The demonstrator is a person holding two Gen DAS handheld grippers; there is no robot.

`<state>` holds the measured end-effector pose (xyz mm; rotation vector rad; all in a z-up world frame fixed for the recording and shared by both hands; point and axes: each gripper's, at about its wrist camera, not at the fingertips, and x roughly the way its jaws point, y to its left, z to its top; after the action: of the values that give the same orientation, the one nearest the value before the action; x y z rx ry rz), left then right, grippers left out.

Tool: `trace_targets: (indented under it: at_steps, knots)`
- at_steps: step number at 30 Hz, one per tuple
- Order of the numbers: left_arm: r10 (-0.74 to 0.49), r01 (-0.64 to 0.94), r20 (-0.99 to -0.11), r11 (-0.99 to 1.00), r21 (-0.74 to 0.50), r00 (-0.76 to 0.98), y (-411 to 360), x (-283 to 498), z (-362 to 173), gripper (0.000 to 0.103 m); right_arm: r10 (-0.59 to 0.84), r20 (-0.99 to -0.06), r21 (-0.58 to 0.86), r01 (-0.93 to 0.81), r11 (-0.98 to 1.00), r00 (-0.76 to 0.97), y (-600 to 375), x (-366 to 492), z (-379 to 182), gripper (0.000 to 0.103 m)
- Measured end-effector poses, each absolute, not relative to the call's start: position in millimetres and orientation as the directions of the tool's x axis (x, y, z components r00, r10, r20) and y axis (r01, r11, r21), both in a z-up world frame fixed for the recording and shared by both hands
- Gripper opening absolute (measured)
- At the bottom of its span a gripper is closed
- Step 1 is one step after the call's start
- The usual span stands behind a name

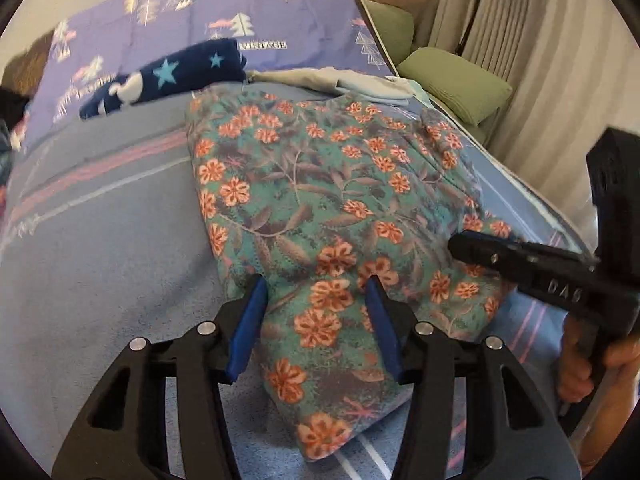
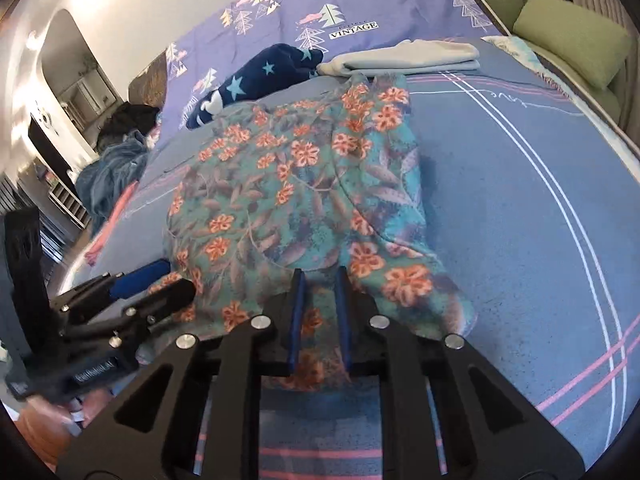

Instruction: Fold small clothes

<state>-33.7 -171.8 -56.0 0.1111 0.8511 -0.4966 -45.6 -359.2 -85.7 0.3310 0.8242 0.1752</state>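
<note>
Floral garment (image 1: 320, 184) is spread on the bed (image 1: 100, 240), near edge right under both tongs. Left tongs (image 1: 316, 284) gape half-open straddling a fold; right tongs (image 2: 320, 276) are pinched nearly closed on the hem.

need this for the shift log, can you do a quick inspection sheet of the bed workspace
surface: blue striped bedspread, mostly bare on the right.
job's things: floral garment spread flat mid-bed.
clutter: star-print navy item, folded pale cloth, dark clothes heap at the bed's left edge.
grippers: left tool open, garment's near edge between its fingers; right tool narrowly parted over the garment's hem, grip unclear.
cables: nothing seen.
surroundings: green cushions, curtains, purple tree-print sheet behind.
</note>
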Motion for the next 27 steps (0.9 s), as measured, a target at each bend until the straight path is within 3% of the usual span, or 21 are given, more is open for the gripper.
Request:
trace_targets:
  at_steps: [14, 17, 18, 19, 24, 25, 26, 27]
  knots:
    - [-0.429, 0.458, -0.691, 0.875, -0.157, 0.582, -161, -5, -17, 0.053, 0.281, -0.634, 0.355, -0.051, 0.933, 0.721, -377, -19, -37, 0.023]
    - [-0.374, 0.403, -0.752, 0.902, -0.157, 0.543, -161, 27, -35, 0.059, 0.197, -0.727, 0.325, 0.077, 0.942, 0.658, -391, 12, -62, 0.024]
    - [-0.301, 0.354, -0.797, 0.928, -0.119, 0.523, -161, 39, -53, 0.06, 0.19, -0.76, 0.33, 0.117, 0.937, 0.622, -398, 20, -77, 0.026]
    - [-0.287, 0.329, -0.811, 0.936, -0.124, 0.51, -157, 43, -64, 0.07, 0.239, -0.744, 0.397, 0.126, 0.909, 0.624, -407, 22, -91, 0.026]
    - [-0.378, 0.319, -0.778, 0.917, -0.239, 0.503, -141, 45, -64, 0.071, 0.254, -0.703, 0.384, 0.054, 0.922, 0.665, -408, 9, -85, 0.03]
    - [-0.384, 0.324, -0.779, 0.914, -0.244, 0.497, -140, 46, -63, 0.071, 0.267, -0.701, 0.398, 0.052, 0.916, 0.662, -411, 9, -83, 0.04]
    - [-0.389, 0.329, -0.776, 0.911, -0.247, 0.496, -140, 46, -61, 0.071, 0.287, -0.693, 0.425, 0.053, 0.904, 0.662, -418, 8, -80, 0.058]
    - [-0.399, 0.34, -0.771, 0.907, -0.251, 0.497, -138, 45, -58, 0.071, 0.309, -0.679, 0.45, 0.045, 0.892, 0.666, -423, 7, -77, 0.064]
